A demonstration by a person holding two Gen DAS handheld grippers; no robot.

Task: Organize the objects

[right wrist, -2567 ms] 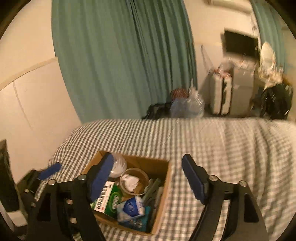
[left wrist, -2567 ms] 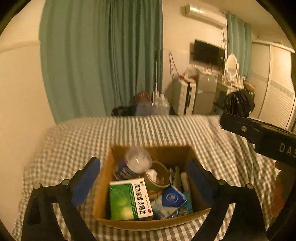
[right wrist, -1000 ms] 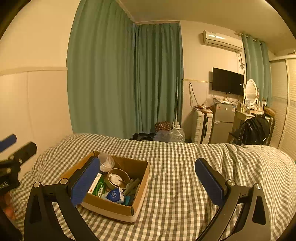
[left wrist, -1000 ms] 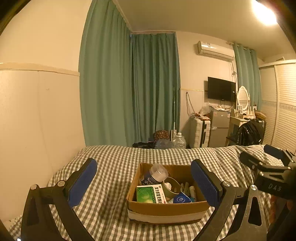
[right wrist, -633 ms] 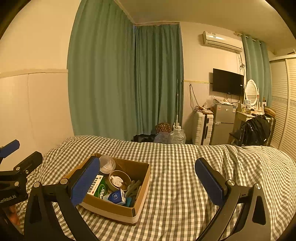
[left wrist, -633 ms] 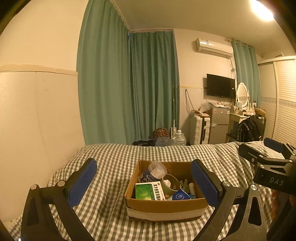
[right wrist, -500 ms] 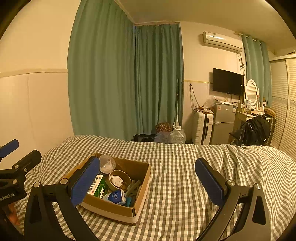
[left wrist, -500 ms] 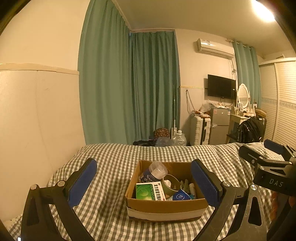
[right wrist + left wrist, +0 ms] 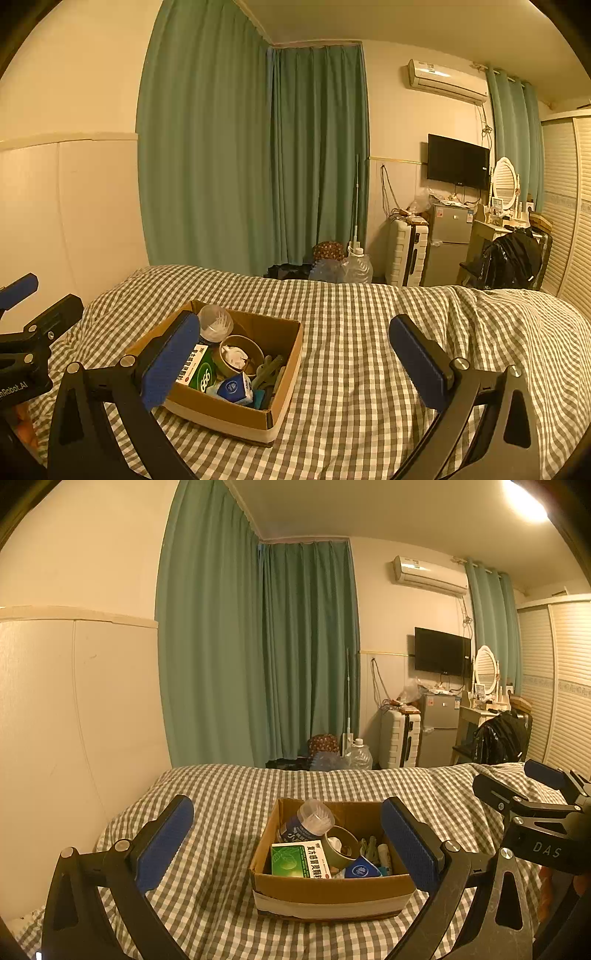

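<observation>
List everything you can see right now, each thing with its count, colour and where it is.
cardboard box: one, brown, on the bed
medicine box: one, green and white, near left in the cardboard box
bottle: one, clear with blue label, rear left
tape roll: one, olive, middle
small carton: one, blue and white, near right
bed cover: one, grey-white check
curtains: green, behind the bed
television: one, black, on the wall
suitcase: one, white, by the fridge
left hand-held gripper: one, black with blue pads, open
right hand-held gripper: one, same, open
</observation>
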